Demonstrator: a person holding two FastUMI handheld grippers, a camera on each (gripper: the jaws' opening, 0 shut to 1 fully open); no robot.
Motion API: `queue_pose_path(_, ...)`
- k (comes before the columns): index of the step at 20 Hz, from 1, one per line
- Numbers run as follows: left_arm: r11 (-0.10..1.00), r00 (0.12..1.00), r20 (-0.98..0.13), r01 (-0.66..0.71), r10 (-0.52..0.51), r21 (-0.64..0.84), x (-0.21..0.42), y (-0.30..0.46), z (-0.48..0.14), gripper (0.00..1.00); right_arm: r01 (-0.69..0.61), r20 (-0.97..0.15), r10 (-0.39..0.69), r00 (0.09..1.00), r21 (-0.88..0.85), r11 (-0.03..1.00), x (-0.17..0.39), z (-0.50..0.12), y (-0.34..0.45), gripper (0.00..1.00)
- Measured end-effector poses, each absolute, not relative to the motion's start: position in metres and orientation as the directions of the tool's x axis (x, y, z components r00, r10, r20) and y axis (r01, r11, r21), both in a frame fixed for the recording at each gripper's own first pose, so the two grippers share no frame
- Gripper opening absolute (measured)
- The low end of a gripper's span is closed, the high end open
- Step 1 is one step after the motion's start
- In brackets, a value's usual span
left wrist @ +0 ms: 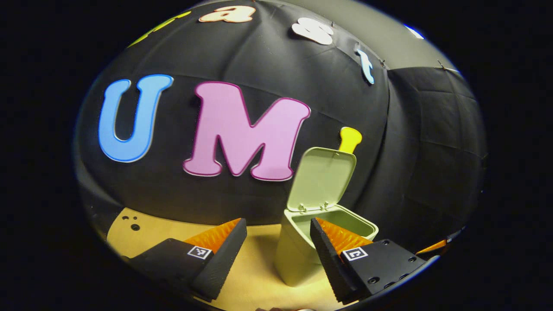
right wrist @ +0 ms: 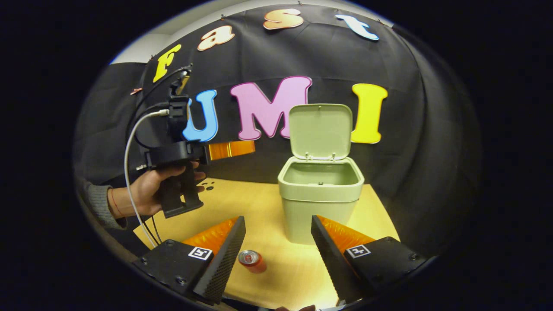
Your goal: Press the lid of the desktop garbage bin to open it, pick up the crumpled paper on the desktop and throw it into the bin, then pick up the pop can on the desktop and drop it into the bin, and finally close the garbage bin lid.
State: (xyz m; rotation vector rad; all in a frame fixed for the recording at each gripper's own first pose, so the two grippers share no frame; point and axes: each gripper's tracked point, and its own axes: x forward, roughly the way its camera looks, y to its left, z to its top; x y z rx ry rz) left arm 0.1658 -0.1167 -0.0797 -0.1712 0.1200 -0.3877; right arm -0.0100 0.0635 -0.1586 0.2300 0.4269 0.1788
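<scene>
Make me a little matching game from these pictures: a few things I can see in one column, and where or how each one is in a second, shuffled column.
Things:
1. bin lid
2. pop can
3. left gripper
4. right gripper

States:
A. lying on the table, in front of the bin
B. held up in a hand, off to the bin's side
C. standing up, swung open
D. open and empty, above the can

Pairs: 1-C, 2-A, 3-B, 4-D
</scene>
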Motion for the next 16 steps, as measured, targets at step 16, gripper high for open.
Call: queue_pose_path(16,0.99,0.978,-0.177,0.091,-0.11,-0.109,0.041,0.014,-0.119,0.94,-0.343,-0.582,0.439,0.685,0.275,0.898,-0.015,-0.279,0.142,0.96)
